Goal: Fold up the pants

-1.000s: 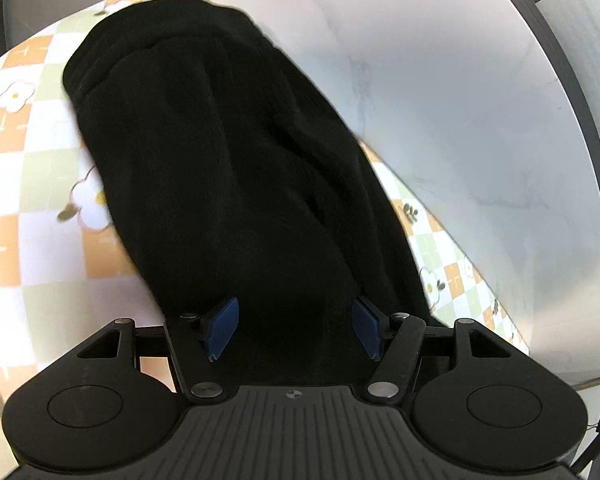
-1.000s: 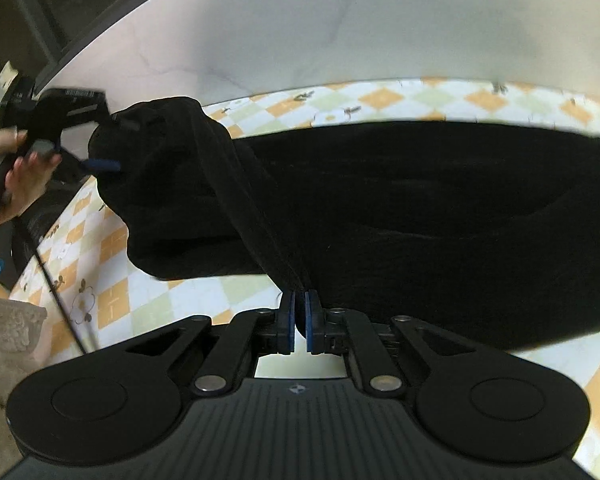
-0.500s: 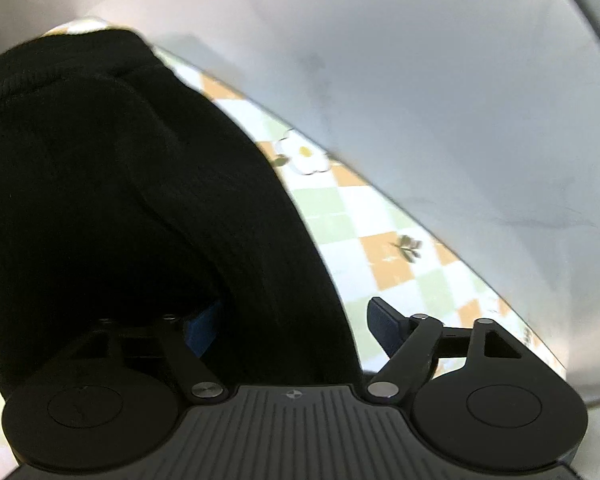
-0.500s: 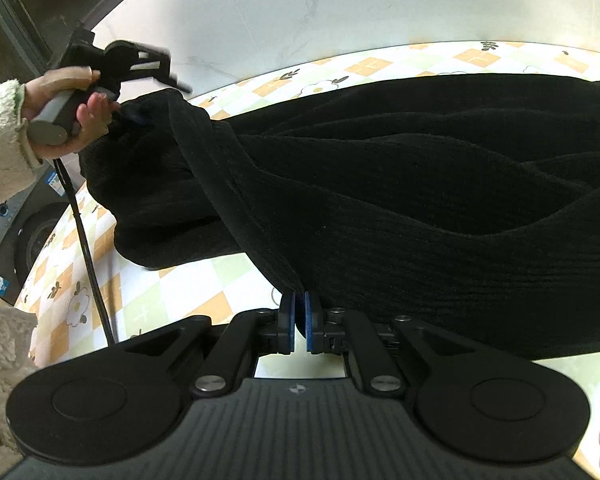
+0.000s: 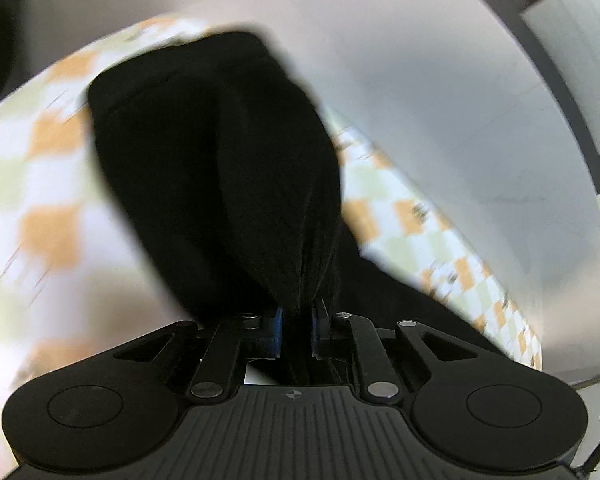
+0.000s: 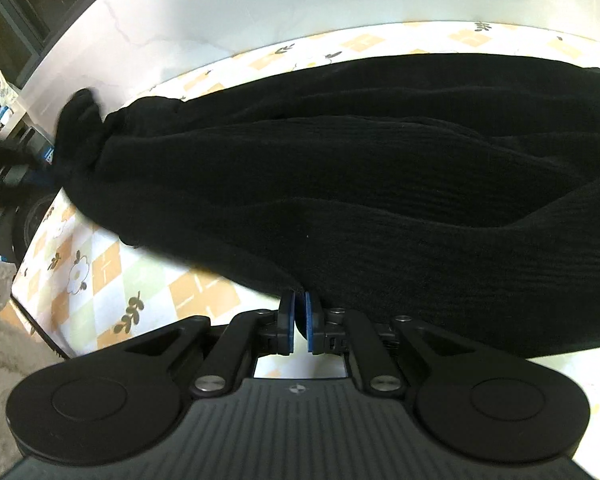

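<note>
Both grippers, left (image 5: 297,330) and right (image 6: 300,322), pinch the black pants (image 6: 360,184) (over a checkered cloth (image 6: 148,292)).

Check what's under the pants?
The pants lie on a checked floral cloth, showing around their edges. Whatever the cloth bears beneath the fabric is covered.

A cloth (image 6: 112,276) checked in orange, green and white and printed with flowers is covering the counter (image 6: 228,12), whose pale marbled top is showing beyond the cloth's far edge. Black pants (image 6: 360,184) are lying stretched across the cloth (image 5: 48,208).
</note>
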`<state>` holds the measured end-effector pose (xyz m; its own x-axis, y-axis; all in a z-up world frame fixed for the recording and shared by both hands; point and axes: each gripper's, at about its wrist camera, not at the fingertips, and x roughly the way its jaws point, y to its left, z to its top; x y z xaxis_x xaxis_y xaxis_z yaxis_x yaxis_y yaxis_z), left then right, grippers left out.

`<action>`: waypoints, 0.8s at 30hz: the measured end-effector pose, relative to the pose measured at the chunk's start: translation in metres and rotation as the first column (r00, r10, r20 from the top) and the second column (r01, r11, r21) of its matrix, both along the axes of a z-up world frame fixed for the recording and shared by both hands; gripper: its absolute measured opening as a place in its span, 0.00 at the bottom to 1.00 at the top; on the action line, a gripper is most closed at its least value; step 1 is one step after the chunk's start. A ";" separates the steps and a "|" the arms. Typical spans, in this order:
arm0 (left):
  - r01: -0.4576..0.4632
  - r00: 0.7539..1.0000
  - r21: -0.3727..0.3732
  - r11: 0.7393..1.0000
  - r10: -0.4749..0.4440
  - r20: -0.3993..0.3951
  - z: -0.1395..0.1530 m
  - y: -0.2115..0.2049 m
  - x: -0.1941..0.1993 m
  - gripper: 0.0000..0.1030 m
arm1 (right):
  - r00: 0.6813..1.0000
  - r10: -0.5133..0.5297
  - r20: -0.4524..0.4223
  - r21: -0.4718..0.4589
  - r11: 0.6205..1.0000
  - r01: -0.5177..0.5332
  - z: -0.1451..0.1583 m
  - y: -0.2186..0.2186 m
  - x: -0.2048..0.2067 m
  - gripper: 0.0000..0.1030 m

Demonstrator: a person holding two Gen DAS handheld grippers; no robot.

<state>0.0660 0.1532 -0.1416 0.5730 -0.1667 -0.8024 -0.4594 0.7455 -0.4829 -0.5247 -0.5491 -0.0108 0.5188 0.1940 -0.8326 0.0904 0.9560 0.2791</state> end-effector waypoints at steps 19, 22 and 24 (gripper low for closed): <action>-0.032 0.999 0.037 0.999 0.031 0.030 0.000 0.018 -0.072 0.36 | 0.954 -0.273 0.126 -0.050 0.958 0.281 0.026 -0.043 -0.018 0.30; -0.030 0.999 0.057 0.998 0.028 0.030 -0.002 0.013 -0.056 0.36 | 0.913 -0.385 0.134 -0.059 0.917 0.395 0.024 -0.066 -0.034 0.33; -0.026 0.999 0.072 0.997 0.024 0.022 -0.006 0.009 -0.044 0.36 | 0.872 -0.469 0.142 -0.058 0.875 0.480 0.022 -0.082 -0.046 0.40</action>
